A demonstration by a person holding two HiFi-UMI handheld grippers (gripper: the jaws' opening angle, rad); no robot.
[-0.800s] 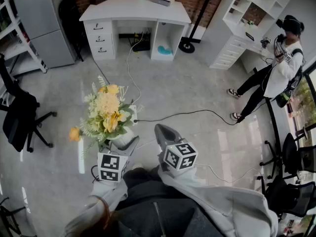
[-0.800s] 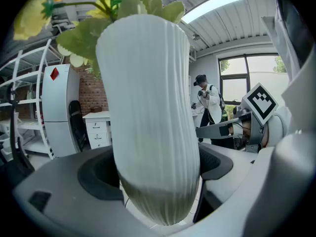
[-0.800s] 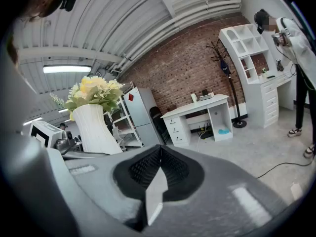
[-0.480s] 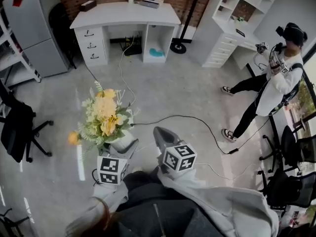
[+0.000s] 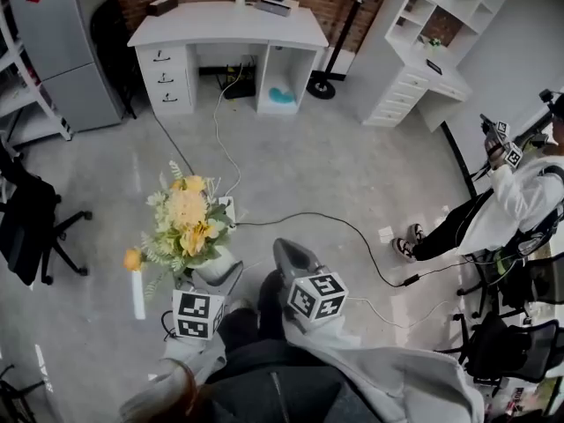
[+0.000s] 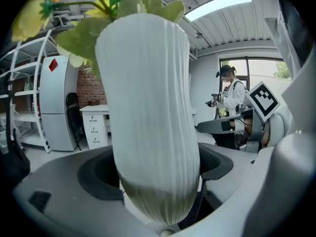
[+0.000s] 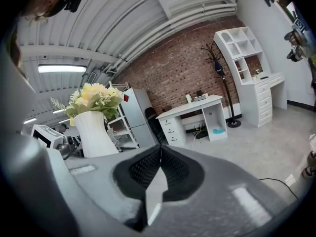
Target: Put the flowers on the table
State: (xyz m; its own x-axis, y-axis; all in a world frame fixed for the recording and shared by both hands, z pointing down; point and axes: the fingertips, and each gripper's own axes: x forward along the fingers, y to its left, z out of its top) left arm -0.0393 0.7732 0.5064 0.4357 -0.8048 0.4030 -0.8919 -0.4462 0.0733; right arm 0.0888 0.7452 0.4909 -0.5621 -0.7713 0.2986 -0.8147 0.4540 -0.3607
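A white ribbed vase [image 6: 150,122] of yellow flowers [image 5: 187,218] is held above the floor. My left gripper [image 5: 214,273] is shut on its body, jaws wide around it. In the left gripper view the vase fills the space between the jaws of the left gripper [image 6: 157,168]. My right gripper [image 5: 291,258] is beside it to the right, shut and empty; in its own view the right gripper [image 7: 160,151] has its pads meeting, with the vase [image 7: 94,132] to its left. The white desk [image 5: 229,25] stands far ahead by the brick wall.
A black cable [image 5: 352,227] runs across the grey floor. A person [image 5: 520,201] stands at the right. Office chairs stand at the left [image 5: 26,218] and lower right [image 5: 511,342]. A white shelf unit [image 5: 441,42] and a grey fridge [image 5: 75,33] flank the desk.
The person at the right has moved further right and nearer. Both grippers and the vase keep about the same place in view.
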